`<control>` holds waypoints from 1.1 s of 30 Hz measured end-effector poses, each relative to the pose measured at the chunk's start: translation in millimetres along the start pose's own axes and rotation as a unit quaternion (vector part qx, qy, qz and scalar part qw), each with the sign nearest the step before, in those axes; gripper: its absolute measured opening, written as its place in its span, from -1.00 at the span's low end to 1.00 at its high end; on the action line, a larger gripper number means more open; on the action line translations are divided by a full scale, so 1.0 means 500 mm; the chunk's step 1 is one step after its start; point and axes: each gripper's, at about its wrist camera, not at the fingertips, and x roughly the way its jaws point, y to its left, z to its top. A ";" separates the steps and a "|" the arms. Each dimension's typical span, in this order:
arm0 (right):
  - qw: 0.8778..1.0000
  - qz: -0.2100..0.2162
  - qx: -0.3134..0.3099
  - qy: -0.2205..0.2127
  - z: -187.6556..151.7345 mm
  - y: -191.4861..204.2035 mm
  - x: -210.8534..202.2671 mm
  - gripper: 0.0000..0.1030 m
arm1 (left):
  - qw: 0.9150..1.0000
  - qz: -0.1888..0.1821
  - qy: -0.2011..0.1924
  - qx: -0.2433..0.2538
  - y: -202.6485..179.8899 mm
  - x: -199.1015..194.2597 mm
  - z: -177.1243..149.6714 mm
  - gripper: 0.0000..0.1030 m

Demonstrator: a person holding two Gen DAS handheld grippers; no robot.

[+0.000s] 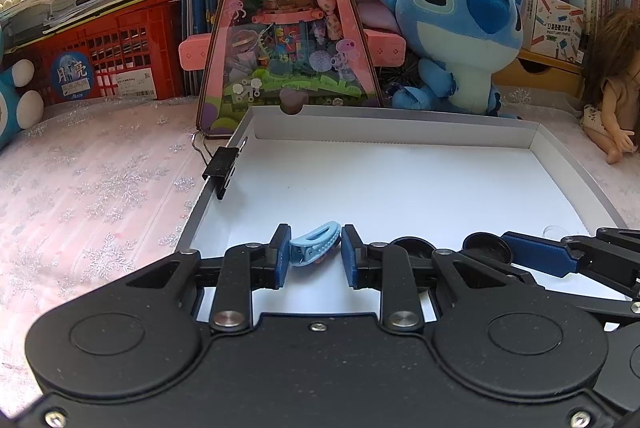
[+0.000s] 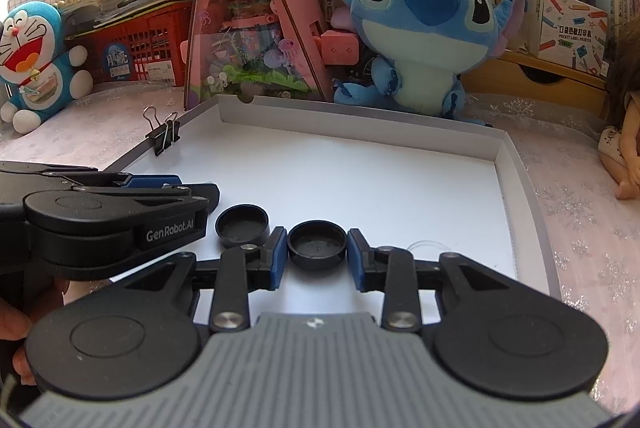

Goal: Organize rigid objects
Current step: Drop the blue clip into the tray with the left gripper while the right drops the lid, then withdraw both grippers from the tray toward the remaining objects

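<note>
Left wrist view, left to right: a black binder clip (image 1: pixel 222 168) was clamped on the left wall of the white tray (image 1: pixel 400 136), handles out over the snowflake cloth. At lower centre the left gripper (image 1: pixel 314 248) was clenched on the blue hair clip (image 1: pixel 316 242). Both blue pads touched its ends, just above the tray floor near the front edge. Right wrist view, left to right: a Doraemon plush (image 2: pixel 36 60) sat at far left and the left gripper's body crossed the middle left. A second black cap (image 2: pixel 242 224) lay open side up on the tray floor, just beside that gripper's tip. At lower centre the right gripper (image 2: pixel 317 248) straddled a black cap (image 2: pixel 317 242), also open side up on the floor. Its pads stood just beside the cap's wall without visibly pressing, so we recorded it as released. A Stitch plush (image 2: pixel 424 20) sat behind the tray's far wall.
</note>
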 end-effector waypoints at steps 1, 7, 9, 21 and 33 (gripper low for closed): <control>1.000 0.000 0.000 -0.001 0.000 -0.001 -0.001 -0.18 | 1.000 0.002 0.000 0.001 -0.001 -0.001 0.000 -0.50; 1.000 -0.001 -0.001 -0.006 0.002 -0.004 -0.016 0.08 | 1.000 0.009 -0.024 0.009 -0.003 -0.030 0.006 -0.35; 1.000 -0.003 -0.004 -0.010 0.004 -0.004 -0.024 0.13 | 0.999 0.005 -0.030 0.012 -0.005 -0.043 0.008 -0.18; 0.999 -0.013 -0.007 -0.033 -0.001 -0.025 -0.106 0.59 | 0.998 -0.012 -0.054 0.019 0.005 -0.148 0.003 0.40; 0.998 -0.019 -0.026 -0.046 -0.065 -0.026 -0.187 0.71 | 0.997 -0.030 -0.071 0.031 -0.003 -0.246 -0.083 0.57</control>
